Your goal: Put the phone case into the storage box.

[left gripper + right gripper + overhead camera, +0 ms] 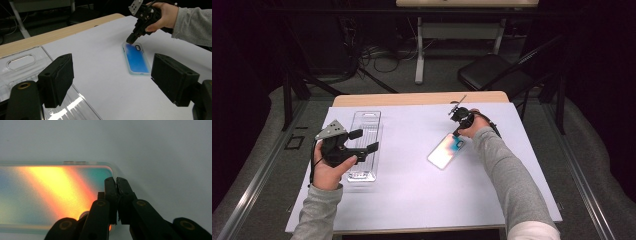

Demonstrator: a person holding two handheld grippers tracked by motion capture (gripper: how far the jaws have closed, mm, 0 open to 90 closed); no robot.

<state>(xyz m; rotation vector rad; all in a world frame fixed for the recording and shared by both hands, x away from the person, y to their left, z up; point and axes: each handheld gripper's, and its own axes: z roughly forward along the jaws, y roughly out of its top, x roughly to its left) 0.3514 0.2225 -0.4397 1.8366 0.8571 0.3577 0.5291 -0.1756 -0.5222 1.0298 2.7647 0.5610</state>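
Right tongs (116,182) pressed closed, tips at phone case (136,58) corner. Left tongs (112,77) wide, empty, over clear tray (367,131). Case best pinned steadily, tips kept on rim.

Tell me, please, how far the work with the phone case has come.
Early stage. The phone case lies flat on the white sheet, apart from the clear plastic tray. The right hand-held gripper, jaws shut, is at the case's corner. The left hand-held gripper waits open over the tray. Lifting and placing remain.
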